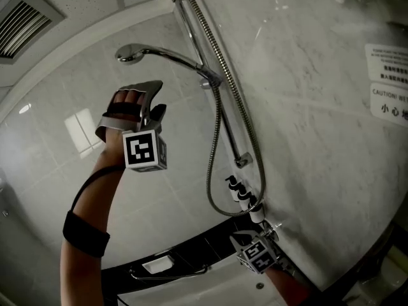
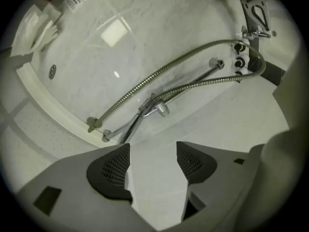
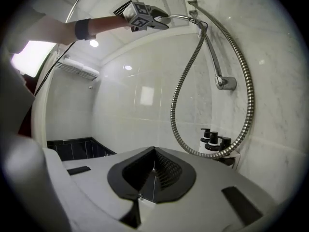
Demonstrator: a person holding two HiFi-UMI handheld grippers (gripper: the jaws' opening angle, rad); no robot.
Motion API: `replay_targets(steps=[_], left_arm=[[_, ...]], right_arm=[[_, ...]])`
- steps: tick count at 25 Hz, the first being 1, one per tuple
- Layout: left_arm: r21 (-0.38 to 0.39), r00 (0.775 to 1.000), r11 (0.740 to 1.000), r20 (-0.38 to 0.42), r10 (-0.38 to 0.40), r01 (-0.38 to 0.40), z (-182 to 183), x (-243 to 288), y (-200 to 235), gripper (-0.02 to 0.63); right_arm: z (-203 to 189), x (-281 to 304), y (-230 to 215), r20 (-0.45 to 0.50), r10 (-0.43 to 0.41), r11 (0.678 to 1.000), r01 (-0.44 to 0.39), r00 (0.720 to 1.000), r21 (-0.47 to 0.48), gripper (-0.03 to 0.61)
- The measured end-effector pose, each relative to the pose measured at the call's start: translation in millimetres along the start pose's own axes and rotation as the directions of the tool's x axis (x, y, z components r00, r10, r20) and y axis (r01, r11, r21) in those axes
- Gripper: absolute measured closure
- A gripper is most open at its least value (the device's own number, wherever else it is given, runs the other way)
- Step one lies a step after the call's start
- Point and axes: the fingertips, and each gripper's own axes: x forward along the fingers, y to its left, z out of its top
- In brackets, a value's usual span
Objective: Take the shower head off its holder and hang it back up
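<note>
high on the wall rail [image 1: 226, 110], the shower head [image 1: 131, 53] sits in its holder [image 1: 210, 77], its handle slanting down into the clamp, so it has not yet been lifted off. just below and apart from it, the left gripper [image 1: 155, 101] points upward with its jaws standing wide. the left gripper view shows only pale tile wall [image 2: 154, 187] between them. low down by the bottles [image 1: 241, 193], the right gripper [image 1: 254, 246] has its jaws pressed together on nothing.

the likeliest trouble is a bad bite. the chrome looks slick, and if the jaws come in on the rounded head instead of the straight handle, i judge they could skid off or only pinch an edge. a pull that does not follow the line of the holder could jam the handle in the clamp or swing the holder round on the rail, leaving the re-hang at an awkward angle.

the hose [image 1: 217, 164] is the other risk. it loops down close beside the bottles and near the right gripper, so drawing the head far out could drag the loop across them, tip one over, or snag it on that gripper. a loose grip could also let the weight of the hose twist the head free.
</note>
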Motion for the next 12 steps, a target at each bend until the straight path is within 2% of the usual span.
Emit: replay_targets(steps=[5,12], left_arm=[[0.136,0.999,0.990,-0.024,0.046,-0.042,9.5,39.9,53.7,0.310],[0.233,0.998,0.972,-0.031,0.048,-0.040,33.7,77.6,69.5,0.311]], right_arm=[[-8.5,-5.6,-12.4,-0.004,-0.001,1.000,0.001,1.000,0.023,0.555],[-5.6,-16.8,-33.8,0.018,-0.015,0.999,0.014,1.000,0.046,0.555]])
